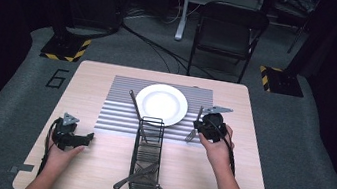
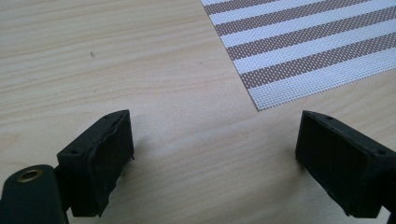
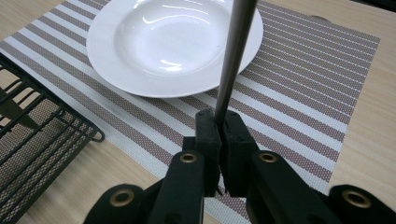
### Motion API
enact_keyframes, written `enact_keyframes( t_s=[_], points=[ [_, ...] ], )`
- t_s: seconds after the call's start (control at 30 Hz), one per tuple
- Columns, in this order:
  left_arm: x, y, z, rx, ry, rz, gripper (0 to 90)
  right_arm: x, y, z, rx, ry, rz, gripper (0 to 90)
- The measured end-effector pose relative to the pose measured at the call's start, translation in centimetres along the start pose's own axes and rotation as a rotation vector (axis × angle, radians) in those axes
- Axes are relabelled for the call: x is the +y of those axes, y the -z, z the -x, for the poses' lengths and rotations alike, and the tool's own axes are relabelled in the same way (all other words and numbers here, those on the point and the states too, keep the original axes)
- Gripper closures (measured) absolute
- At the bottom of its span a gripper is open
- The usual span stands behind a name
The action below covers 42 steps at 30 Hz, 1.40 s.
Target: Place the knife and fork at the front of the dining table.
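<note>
Right gripper view shows the right tool (image 3: 219,135) clenched on a fork (image 3: 236,51) beside the plate (image 3: 173,46). It could slip sideways and clink the plate. The left tool (image 2: 212,154) rests released on the worktop (image 2: 116,70).

Black folding chair (image 1: 230,32) behind table (image 1: 91,93).

One readable mark: a dark numeral "6" (image 1: 58,78), set on the grey floor (image 1: 16,82) just beside the left far corner of the counter (image 1: 88,77). Yellow-and-black hazard stripes (image 1: 81,51) on two floor plates farther back, without any lettering. Nothing legible elsewhere.
</note>
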State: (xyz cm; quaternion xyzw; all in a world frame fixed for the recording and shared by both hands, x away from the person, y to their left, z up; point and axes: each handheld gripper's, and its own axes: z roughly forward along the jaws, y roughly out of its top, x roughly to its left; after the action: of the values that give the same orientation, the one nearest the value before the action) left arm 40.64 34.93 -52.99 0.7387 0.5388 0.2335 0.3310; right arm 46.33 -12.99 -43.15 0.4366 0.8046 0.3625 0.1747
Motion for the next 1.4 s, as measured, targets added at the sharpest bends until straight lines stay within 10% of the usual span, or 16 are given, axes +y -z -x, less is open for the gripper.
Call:
enact_keyframes(
  t_s=[1.4],
  points=[
    [0.0, 0.0, 0.0, 0.0, 0.0, 0.0, 11.0, 0.8, -3.8, 1.3, -0.082, -0.226, 0.067, 86.7]
  ],
)
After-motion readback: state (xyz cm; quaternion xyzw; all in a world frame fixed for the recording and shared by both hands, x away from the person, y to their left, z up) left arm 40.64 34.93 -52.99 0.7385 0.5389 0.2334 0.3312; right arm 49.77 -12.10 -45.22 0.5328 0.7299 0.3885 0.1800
